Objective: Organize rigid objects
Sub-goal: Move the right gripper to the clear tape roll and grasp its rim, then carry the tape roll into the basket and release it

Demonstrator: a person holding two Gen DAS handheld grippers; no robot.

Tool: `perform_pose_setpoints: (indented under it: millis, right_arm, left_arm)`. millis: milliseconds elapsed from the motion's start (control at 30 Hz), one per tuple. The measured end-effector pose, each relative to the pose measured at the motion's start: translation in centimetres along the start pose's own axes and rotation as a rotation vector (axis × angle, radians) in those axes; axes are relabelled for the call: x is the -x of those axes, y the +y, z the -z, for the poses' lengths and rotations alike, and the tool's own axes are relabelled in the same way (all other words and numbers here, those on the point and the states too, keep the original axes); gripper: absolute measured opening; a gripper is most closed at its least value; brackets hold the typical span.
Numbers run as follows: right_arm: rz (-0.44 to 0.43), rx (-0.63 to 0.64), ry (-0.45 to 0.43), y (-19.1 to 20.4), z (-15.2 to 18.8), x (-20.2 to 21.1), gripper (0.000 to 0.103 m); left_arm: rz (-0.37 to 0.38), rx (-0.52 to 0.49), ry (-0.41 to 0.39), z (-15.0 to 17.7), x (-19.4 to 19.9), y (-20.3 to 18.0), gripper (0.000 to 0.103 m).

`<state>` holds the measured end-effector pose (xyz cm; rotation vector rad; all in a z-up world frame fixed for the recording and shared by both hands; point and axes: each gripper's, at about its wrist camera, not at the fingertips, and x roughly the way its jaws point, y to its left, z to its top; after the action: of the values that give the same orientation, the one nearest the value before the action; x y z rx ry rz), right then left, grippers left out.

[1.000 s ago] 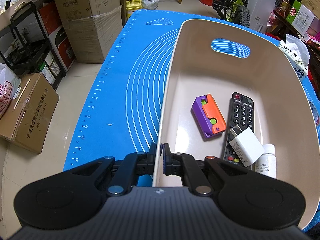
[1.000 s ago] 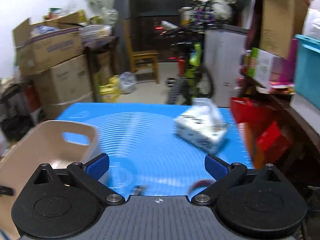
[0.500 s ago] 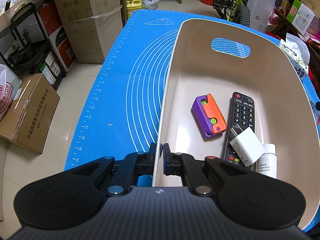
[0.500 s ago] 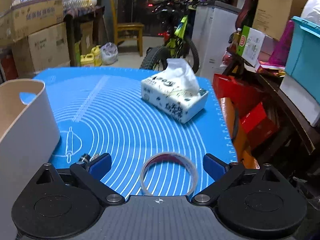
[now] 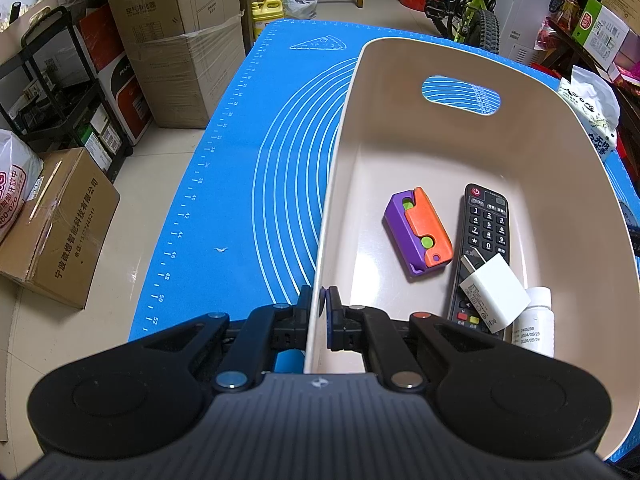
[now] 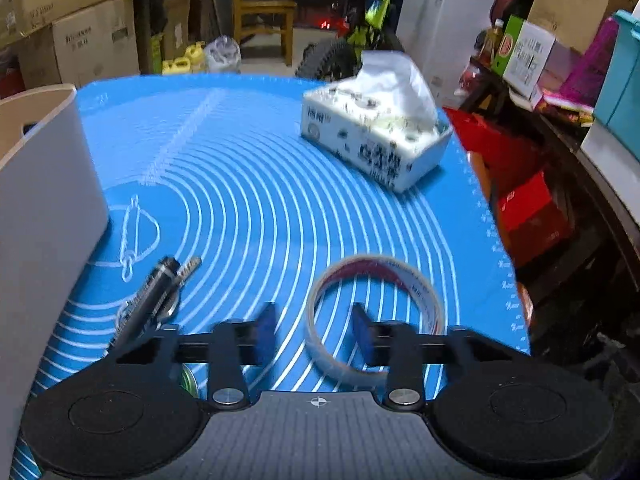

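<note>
My left gripper [image 5: 324, 305] is shut on the near left wall of the beige bin [image 5: 576, 248]. In the bin lie a purple and orange toy [image 5: 418, 234], a black remote [image 5: 484, 236], a white charger [image 5: 494, 294] and a white bottle [image 5: 534, 322]. In the right wrist view a tape ring [image 6: 400, 276] lies flat on the blue mat [image 6: 260, 200]. My right gripper [image 6: 314, 328] straddles the ring's near left wall, one finger outside and one inside. Its jaws are closing and a gap still shows beside the wall.
A black and metal key-like item [image 6: 154, 298] lies left of the tape, close to the bin's outer wall [image 6: 44, 200]. A tissue box [image 6: 376, 136] stands at the mat's far right. The mat's right edge [image 6: 504, 260] drops to clutter; boxes and a bicycle stand beyond.
The right gripper has dropped toward the mat and tilted down over the tape ring, and its jaws have narrowed from wide open. The left gripper and the bin have not moved.
</note>
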<state>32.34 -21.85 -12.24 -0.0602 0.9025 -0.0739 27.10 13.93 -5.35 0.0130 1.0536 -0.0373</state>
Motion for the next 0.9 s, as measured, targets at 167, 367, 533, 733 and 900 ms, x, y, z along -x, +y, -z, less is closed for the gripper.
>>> perform_pose_setpoints:
  millis: [167, 367, 533, 733, 900]
  right_arm:
    - [-0.004, -0.011, 0.01, -0.1, 0.4, -0.3, 0.023]
    - [-0.007, -0.015, -0.018, -0.2, 0.7, 0.5, 0.018]
    - [-0.011, -0.032, -0.054, -0.3, 0.5, 1.8, 0.018]
    - [-0.017, -0.039, -0.097, -0.1, -0.1, 4.0, 0.017]
    - [-0.043, -0.012, -0.151, 1.1, -0.8, 6.8, 0.017]
  left_arm:
    - [0.0, 0.0, 0.0, 0.0, 0.0, 0.0, 0.008]
    - [0.0, 0.0, 0.0, 0.0, 0.0, 0.0, 0.008]
    - [0.0, 0.0, 0.0, 0.0, 0.0, 0.0, 0.008]
    - [0.0, 0.0, 0.0, 0.0, 0.0, 0.0, 0.008]
    - [-0.002, -0.001, 0.0, 0.0, 0.0, -0.1, 0.008]
